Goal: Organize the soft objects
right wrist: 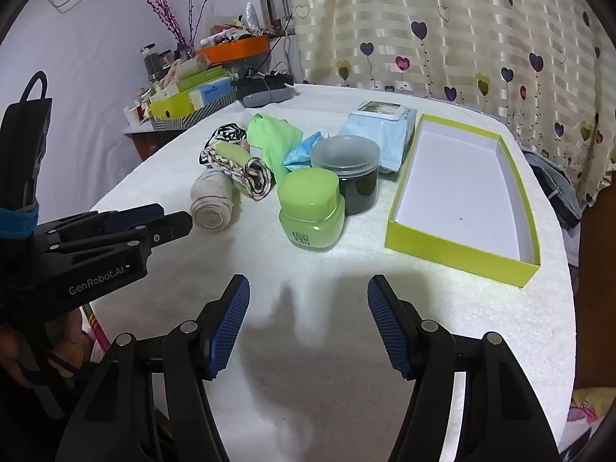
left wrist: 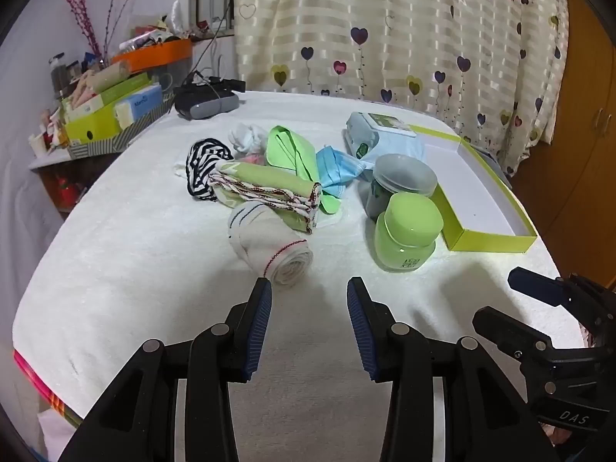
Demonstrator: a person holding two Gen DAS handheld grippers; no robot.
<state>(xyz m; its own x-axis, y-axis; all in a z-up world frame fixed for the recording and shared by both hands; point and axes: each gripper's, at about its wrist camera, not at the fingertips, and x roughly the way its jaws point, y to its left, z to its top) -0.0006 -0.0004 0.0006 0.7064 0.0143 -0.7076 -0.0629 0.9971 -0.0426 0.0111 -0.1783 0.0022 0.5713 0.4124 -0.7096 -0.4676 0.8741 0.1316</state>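
Note:
Soft items lie in a heap on the white-covered table [left wrist: 134, 254]: a rolled white sock [left wrist: 273, 246], a rolled green cloth with patterned trim [left wrist: 265, 188], a black-and-white striped piece [left wrist: 204, 165], a green cloth [left wrist: 292, 150], a blue face mask [left wrist: 337, 171] and a white bundle [left wrist: 246, 136]. My left gripper [left wrist: 309, 287] stands open just in front of the white sock [right wrist: 211, 200], nothing between its fingers. My right gripper [right wrist: 308, 285] is open over bare table, short of the green jar [right wrist: 312, 211]. An empty yellow-green box [right wrist: 462, 188] sits to the right.
A dark jar [right wrist: 352, 173] with a frosted lid stands behind the green jar. A pack of wipes [right wrist: 381, 127] lies beyond it. At the back left are a headset [left wrist: 206, 102], stacked boxes [left wrist: 111, 111] and an orange tray [left wrist: 158, 54]. A heart-patterned curtain hangs behind.

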